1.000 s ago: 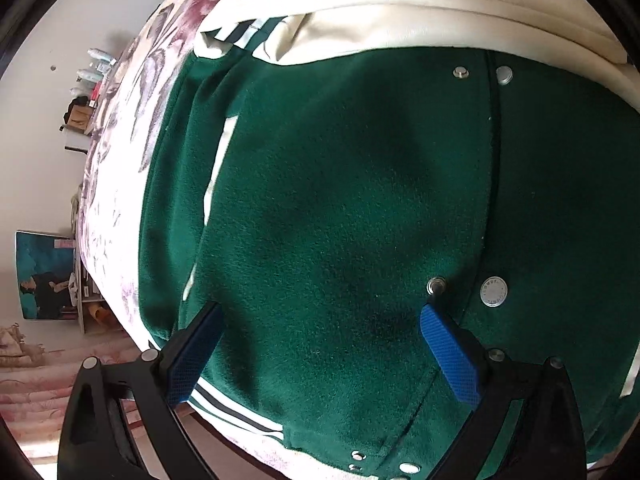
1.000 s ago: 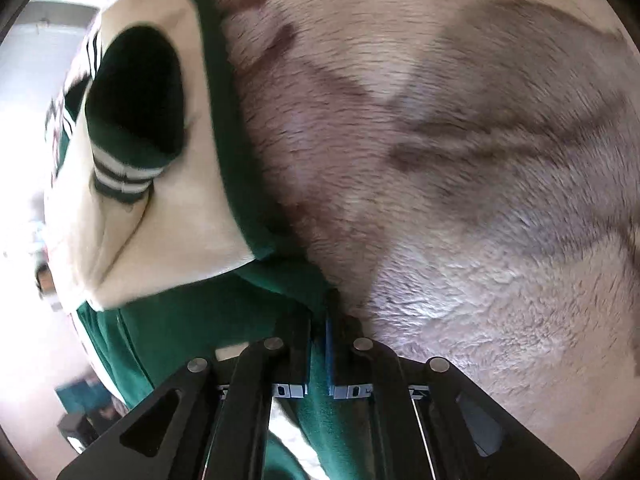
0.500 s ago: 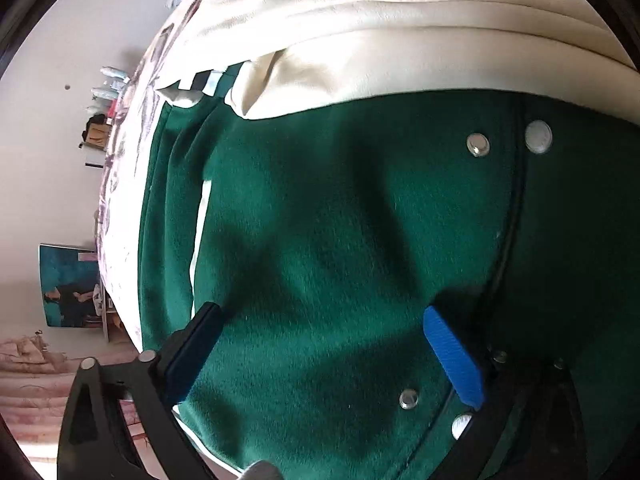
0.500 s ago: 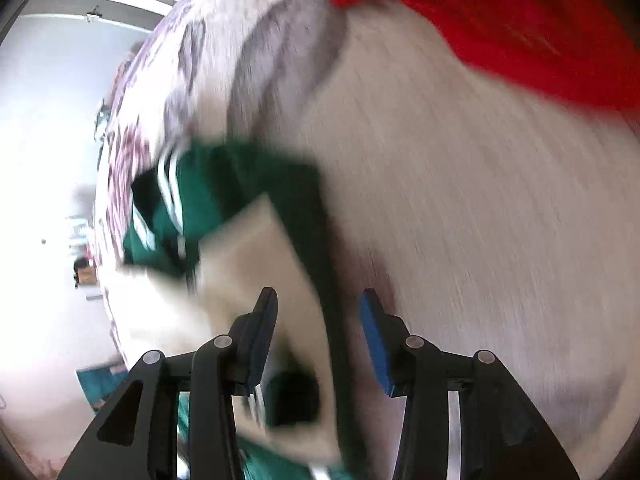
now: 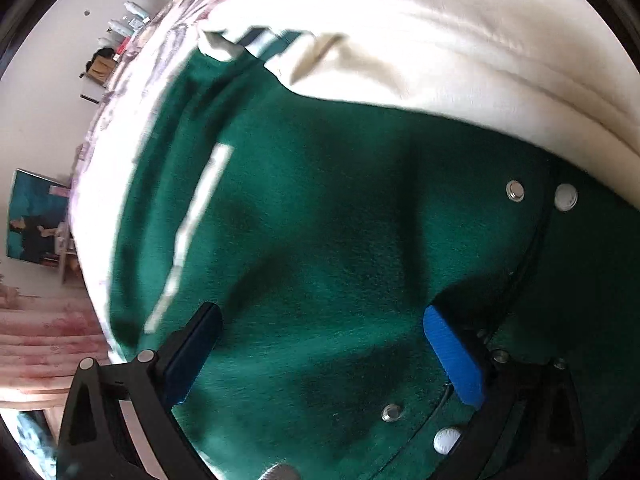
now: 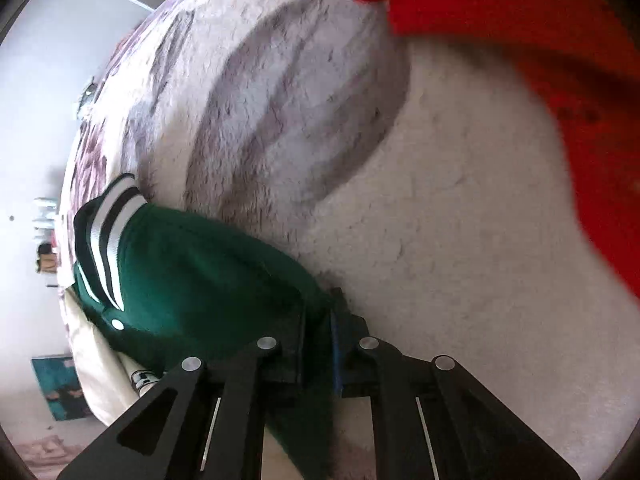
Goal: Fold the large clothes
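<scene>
And the right gripper (image 6: 318, 330) had just let go, shot across the bed (image 6: 460, 240) and snapped its jaws closed on the green jacket's (image 5: 320, 240) edge, while the left gripper (image 5: 320, 344) hung spread wide over the jacket's front — next fold coming, I'd say.

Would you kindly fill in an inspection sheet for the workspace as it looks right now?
Surface: plush floral blanket, pale with grey and maroon print.
Job's things: green varsity jacket spread out, a cream sleeve folded across it, snap buttons showing.
Clutter: red garment lying on the blanket past the jacket.
Grippers: left hand-held gripper open over the jacket body; right hand-held gripper has just closed, shut on the jacket's green edge.
Cables: nothing seen.
Surroundings: white wall, a teal picture, small items on a shelf.
</scene>
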`<state>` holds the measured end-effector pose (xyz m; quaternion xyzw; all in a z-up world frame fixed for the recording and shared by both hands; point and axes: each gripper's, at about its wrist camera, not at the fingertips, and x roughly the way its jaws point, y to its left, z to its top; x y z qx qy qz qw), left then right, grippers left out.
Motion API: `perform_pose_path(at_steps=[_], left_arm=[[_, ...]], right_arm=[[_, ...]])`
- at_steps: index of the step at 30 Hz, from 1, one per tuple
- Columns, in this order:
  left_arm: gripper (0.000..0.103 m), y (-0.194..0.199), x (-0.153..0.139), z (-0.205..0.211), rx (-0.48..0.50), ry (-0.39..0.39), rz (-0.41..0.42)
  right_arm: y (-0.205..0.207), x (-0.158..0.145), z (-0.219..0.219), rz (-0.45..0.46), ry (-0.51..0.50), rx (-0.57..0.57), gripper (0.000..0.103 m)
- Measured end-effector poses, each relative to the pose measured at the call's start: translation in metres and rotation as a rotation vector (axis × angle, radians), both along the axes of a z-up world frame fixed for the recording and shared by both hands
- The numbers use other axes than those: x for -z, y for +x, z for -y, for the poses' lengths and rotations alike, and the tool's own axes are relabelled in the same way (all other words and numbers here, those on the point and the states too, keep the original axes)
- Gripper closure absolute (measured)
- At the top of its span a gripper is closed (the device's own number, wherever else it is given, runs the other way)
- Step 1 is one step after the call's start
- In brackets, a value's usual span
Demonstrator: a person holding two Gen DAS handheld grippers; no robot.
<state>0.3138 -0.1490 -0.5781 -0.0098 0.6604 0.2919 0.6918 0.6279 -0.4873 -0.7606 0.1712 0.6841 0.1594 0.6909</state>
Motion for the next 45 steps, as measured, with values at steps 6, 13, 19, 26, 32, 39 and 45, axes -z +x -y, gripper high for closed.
perform_pose_path(at_steps=[6, 13, 19, 26, 32, 39, 45], left_arm=[[0.0, 0.054, -0.096, -0.022, 0.029, 0.059, 0.148], [0.0, 0.228, -0.086, -0.023, 0.267, -0.031, 0.2], [0.001, 0.333, -0.065, 0.037, 0.403, -0.433, 0.219], [0.041, 0.38, -0.013, 0.083, 0.484, -0.618, 0.113], [0.096, 0.373, -0.022, 0.112, 0.614, -0.586, 0.103], [0.096, 0.371, -0.017, 0.1, 0.557, -0.598, 0.099], [0.069, 0.361, -0.046, 0.087, 0.454, -0.573, 0.058]], right_arm=[[0.018, -0.03, 0.006, -0.032, 0.052, -0.016, 0.052], [0.044, -0.04, -0.018, -0.011, 0.018, -0.154, 0.048], [0.039, -0.026, -0.007, -0.077, 0.042, -0.078, 0.048], [0.022, 0.0, 0.03, -0.207, 0.148, 0.074, 0.048], [0.003, 0.019, 0.043, -0.348, 0.286, 0.182, 0.061], [-0.006, 0.004, 0.061, -0.124, -0.115, 0.174, 0.103], [-0.014, -0.026, 0.09, -0.155, 0.129, 0.156, 0.102]])
